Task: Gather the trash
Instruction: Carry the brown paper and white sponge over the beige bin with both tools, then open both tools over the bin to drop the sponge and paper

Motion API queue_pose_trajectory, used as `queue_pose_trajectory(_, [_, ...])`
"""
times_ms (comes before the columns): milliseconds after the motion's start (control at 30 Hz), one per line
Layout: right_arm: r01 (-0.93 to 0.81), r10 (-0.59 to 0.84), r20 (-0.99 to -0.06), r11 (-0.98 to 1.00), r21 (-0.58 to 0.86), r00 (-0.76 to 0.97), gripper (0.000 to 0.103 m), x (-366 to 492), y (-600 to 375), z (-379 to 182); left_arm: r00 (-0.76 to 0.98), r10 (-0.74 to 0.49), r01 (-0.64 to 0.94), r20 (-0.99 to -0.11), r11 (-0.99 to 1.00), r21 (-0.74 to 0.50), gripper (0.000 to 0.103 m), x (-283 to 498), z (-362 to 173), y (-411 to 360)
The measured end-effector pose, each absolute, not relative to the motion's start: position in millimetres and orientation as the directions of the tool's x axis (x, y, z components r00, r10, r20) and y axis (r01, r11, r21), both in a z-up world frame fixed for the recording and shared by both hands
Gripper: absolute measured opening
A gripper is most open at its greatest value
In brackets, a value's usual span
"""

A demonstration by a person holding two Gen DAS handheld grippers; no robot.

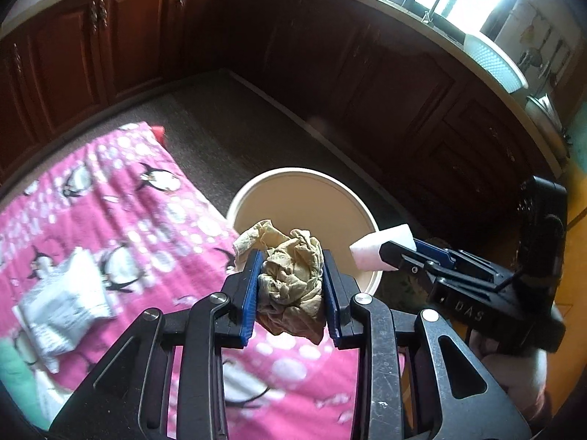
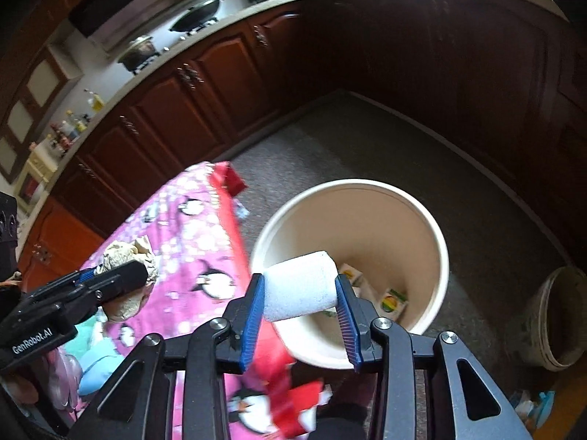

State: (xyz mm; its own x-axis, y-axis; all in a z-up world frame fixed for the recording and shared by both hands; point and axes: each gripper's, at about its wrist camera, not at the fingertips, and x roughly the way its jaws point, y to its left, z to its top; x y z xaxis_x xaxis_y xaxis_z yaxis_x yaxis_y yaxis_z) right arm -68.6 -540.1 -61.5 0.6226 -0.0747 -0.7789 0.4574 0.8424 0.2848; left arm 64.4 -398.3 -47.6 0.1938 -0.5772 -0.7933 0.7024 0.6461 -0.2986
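My left gripper (image 1: 292,256) is shut on a crumpled beige paper wad (image 1: 290,286), held above the pink cloth just left of the bin. The cream round bin (image 1: 304,179) stands on the floor beside the table. My right gripper (image 2: 300,282) has a white foam block (image 2: 304,293) between its blue pads, both touching it, over the near rim of the bin (image 2: 438,256). Small cartons (image 2: 392,300) lie at the bin's bottom. Each gripper shows in the other's view: the right gripper (image 1: 400,253) with the foam block (image 1: 370,247), the left gripper (image 2: 135,273) with the paper wad (image 2: 121,253).
A pink penguin-print cloth (image 1: 121,198) covers the table, with a white plastic packet (image 1: 62,300) lying on it. Dark wooden cabinets (image 1: 128,36) line the grey floor (image 2: 367,146). A worn bucket (image 2: 557,315) stands on the floor right of the bin.
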Motion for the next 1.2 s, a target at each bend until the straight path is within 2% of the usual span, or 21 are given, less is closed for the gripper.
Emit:
queue_pose_trajectory(67, [0.477,-0.094,-0.786,0.836,0.272,0.612,0.049,-68.3,-546.9,-66.0,0.182,-0.577,0.699,-0.797,0.646,-0.308,0.042,66.8,-56.5,-406.9])
queue_pose_trajectory(133, [0.489,-0.094,-0.798,0.831,0.266,0.595,0.049,-67.7,-552.3,-71.0,0.178,-0.57,0.692,-0.802,0.652,-0.31,0.054,68.0,-63.5,-411.4])
queue_pose_trajectory(167, [0.491,-0.091,-0.8,0.828,0.27,0.594,0.05,-68.3,-553.7,-72.4,0.175,-0.568,0.688,-0.804,0.655,-0.313,0.056,68.5,-66.9,-412.5])
queue_pose_trajectory(367, [0.496,-0.072,-0.804,0.818,0.292,0.59,0.05,-74.8,-555.1,-79.6,0.171,-0.543,0.684,-0.822,0.666,-0.297,0.056,68.8,-74.3,-406.7])
queue_pose_trajectory(600, [0.482,-0.056,-0.793,0.819,0.311,0.607,0.05,-72.6,-541.7,-72.9,0.201,-0.544,0.677,-0.815,0.678,-0.286,0.056,63.2,-58.2,-384.5])
queue_pose_trajectory(933, [0.388,-0.034,-0.756,0.872,0.297,0.654,0.051,-61.8,-495.5,-40.8,0.306,-0.529,0.661,-0.792,0.717,-0.223,0.056,49.7,-25.4,-340.8])
queue_pose_trajectory(1067, [0.348,-0.018,-0.742,0.891,0.293,0.67,0.056,-57.4,-475.4,-30.1,0.342,-0.513,0.645,-0.787,0.738,-0.201,0.056,45.5,-16.0,-318.4])
queue_pose_trajectory(1200, [0.305,0.004,-0.733,0.907,0.289,0.681,0.057,-51.8,-453.9,-22.7,0.372,-0.501,0.625,-0.781,0.758,-0.189,0.056,45.8,-11.1,-300.6])
